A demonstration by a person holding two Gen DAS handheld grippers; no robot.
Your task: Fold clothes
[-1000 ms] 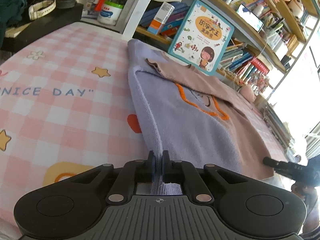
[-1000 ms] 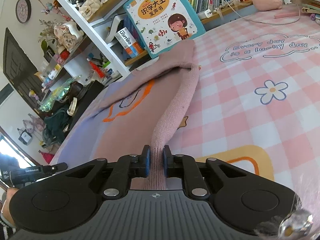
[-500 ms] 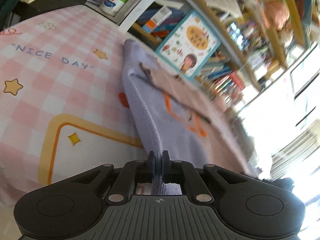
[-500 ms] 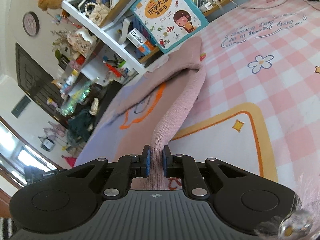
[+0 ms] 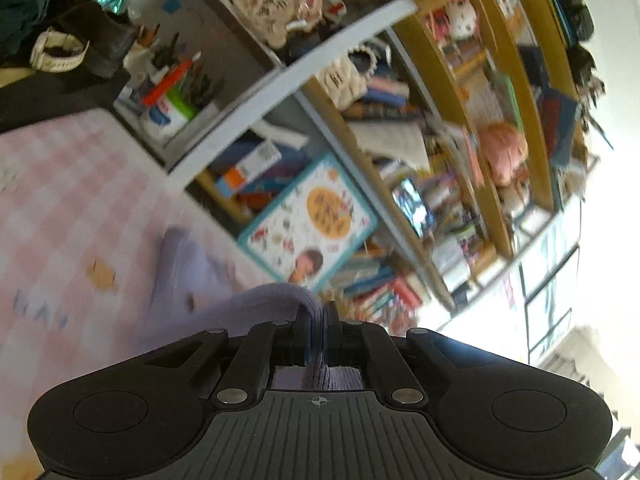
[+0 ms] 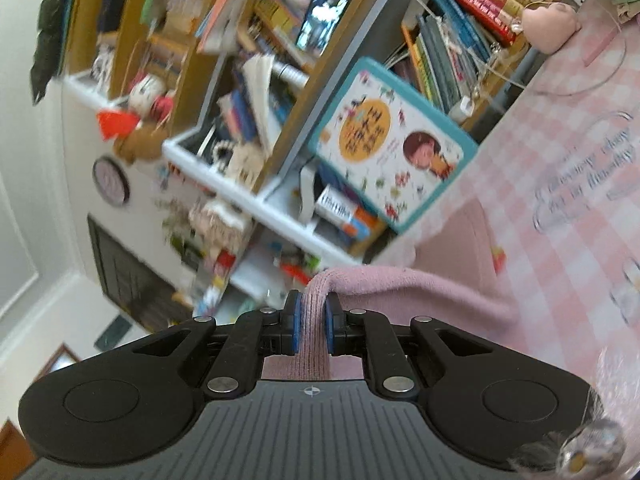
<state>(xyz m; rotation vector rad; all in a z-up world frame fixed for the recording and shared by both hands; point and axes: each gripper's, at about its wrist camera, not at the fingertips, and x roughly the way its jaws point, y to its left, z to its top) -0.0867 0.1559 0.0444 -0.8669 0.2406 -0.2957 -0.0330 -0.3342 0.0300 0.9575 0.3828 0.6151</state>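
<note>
From the left wrist view, the left gripper (image 5: pixel 319 320) has its jaws pinched tight on a lavender fold of the sweater (image 5: pixel 256 304). The knit rises out of the jaws, humps over and drops away to the left onto the pink checked cloth (image 5: pixel 68 200) of the tabletop, where more lavender lies blurred beyond. Holding the edge right at the jaw tips keeps the cloth taut enough to carry, and the lifted hump suggests that this side is being brought up and over for a fold toward the far end. Straight ahead stand the cluttered bookshelf (image 5: pixel 352 28) and the picture book (image 5: pixel 312 220) leaning against it; the view is tilted and smeared.

From the right wrist view, the right gripper (image 6: pixel 311 316) has its blue-padded jaws closed on a pink ribbed strip of the same sweater (image 6: pixel 420 284). The pink knit leaves the jaws and trails to the right and down onto the pink checked cloth (image 6: pixel 560 184). The matching grip on this side seems meant to keep the hem level, so that both corners travel together and the fold lands square. The picture book (image 6: pixel 392 148) leans on the bookshelf (image 6: pixel 256 196) beyond the garment.
</note>
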